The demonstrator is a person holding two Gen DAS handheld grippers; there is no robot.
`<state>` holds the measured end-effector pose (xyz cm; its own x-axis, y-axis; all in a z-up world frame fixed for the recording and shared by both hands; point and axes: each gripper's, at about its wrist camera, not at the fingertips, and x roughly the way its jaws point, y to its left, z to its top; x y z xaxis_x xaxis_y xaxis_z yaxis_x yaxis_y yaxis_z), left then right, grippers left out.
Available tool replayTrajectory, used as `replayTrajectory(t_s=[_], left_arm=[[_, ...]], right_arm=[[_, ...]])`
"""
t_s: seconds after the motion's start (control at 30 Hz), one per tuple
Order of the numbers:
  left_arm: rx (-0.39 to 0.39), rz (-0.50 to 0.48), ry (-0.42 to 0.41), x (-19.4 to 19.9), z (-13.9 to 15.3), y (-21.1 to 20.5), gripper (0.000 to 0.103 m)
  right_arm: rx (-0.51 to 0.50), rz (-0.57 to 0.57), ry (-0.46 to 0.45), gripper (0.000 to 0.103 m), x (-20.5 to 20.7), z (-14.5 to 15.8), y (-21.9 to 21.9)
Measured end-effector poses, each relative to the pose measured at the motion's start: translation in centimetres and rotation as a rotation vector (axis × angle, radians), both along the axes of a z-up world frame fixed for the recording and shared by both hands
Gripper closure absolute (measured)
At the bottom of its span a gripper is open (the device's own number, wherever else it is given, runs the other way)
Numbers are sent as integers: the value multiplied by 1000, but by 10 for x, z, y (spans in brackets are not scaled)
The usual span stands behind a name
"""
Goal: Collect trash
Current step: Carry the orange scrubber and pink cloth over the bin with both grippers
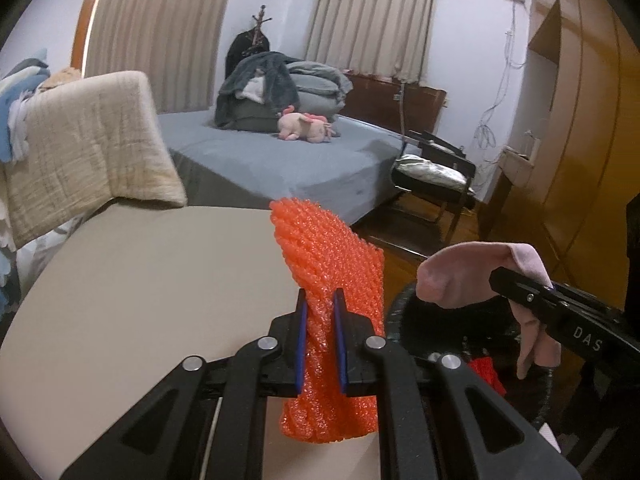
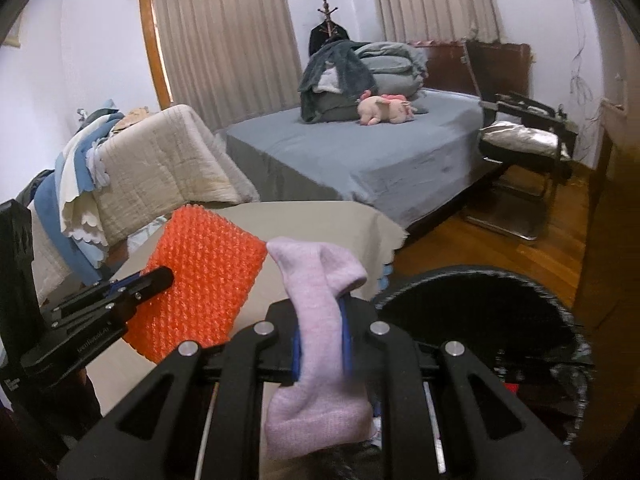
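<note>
The left tongs (image 1: 320, 344) are nearly closed on a piece of orange foam netting (image 1: 332, 264), pinched between the blue pads about halfway along its length, so one part stands above the pads and the other hangs below. The right tongs (image 2: 322, 344) are just as narrowly closed on a pale pink sock (image 2: 320, 320), gripped near its middle with the toe end bulging above and the cuff end drooping under the jaws. Both pieces are clear of the table (image 1: 140, 280), which lies beneath and ahead of the left tongs.

Just to the right of the left tongs, and below and right of the right tongs, sits a dark bin (image 2: 480, 292) lined with a black bag; something red already lies inside it.

Risks from here, as I judge them:
- The netting is springy and light. Held on a narrow pinch, it could slip sideways out of the pads, or on release spring off the bin's rim and land on the wooden floor (image 2: 520, 248).
- The sock's loose lower end could catch on the rim or drape over it, not drop in.
- The two tongs are near each other on the way to one opening; they could knock together, and a jolt could shake either piece free.
- A sock may not be trash at all, so binning it might be a sorting mistake.
</note>
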<state>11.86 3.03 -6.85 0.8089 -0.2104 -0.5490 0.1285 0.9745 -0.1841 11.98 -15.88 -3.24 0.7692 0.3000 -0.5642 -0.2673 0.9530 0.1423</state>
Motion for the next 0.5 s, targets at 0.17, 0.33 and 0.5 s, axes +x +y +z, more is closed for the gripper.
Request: replayTrajectory(t_s=[0.17, 0.33, 0.5], left_arm=[[0, -63, -13, -1, 7, -27, 91], [5, -139, -17, 2, 8, -61, 91], [9, -202, -15, 7, 5, -93, 91]], right_arm=[[-14, -60, -8, 89, -12, 4, -31], [-26, -125, -8, 89, -20, 2, -61], [-37, -185, 0, 89, -27, -4, -89]])
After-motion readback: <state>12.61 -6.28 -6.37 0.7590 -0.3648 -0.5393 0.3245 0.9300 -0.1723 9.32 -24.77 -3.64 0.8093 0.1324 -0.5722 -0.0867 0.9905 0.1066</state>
